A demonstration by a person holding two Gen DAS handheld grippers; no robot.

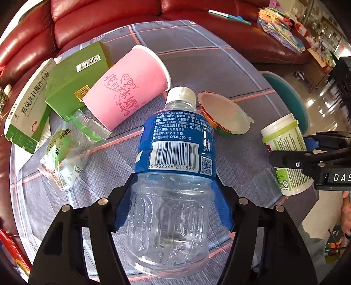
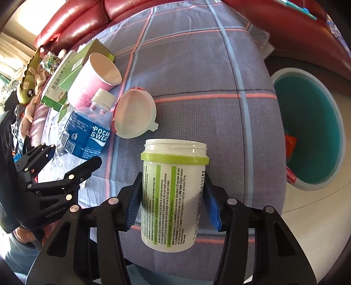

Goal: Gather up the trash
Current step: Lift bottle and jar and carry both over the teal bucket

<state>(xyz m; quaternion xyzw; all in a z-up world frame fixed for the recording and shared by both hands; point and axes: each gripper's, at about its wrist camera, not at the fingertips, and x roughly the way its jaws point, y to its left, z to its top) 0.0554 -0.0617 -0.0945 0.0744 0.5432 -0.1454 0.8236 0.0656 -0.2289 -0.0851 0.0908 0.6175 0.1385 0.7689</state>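
Observation:
A clear plastic bottle [image 1: 173, 153] with a blue label and a white cap lies between the blue pads of my left gripper [image 1: 173, 190], which is shut on its lower body. The right wrist view shows the same bottle [image 2: 87, 133] in the left gripper [image 2: 70, 155] at the far left. My right gripper [image 2: 172, 193] is shut on a white pill jar [image 2: 173, 197] with a green band and no lid, its mouth pointing away. The jar [image 1: 283, 140] also shows at the right edge of the left wrist view. Both lie over a grey plaid tablecloth [image 2: 219, 87].
A pink paper cup [image 1: 129, 87], a green box [image 1: 74, 81], a white and green medicine box [image 1: 28, 105], a wrapper [image 1: 65, 144] and a shallow plastic tub [image 1: 223, 114] lie behind the bottle. A teal bin [image 2: 307, 131] stands on the floor right of the table. A red sofa [image 1: 109, 17] runs behind.

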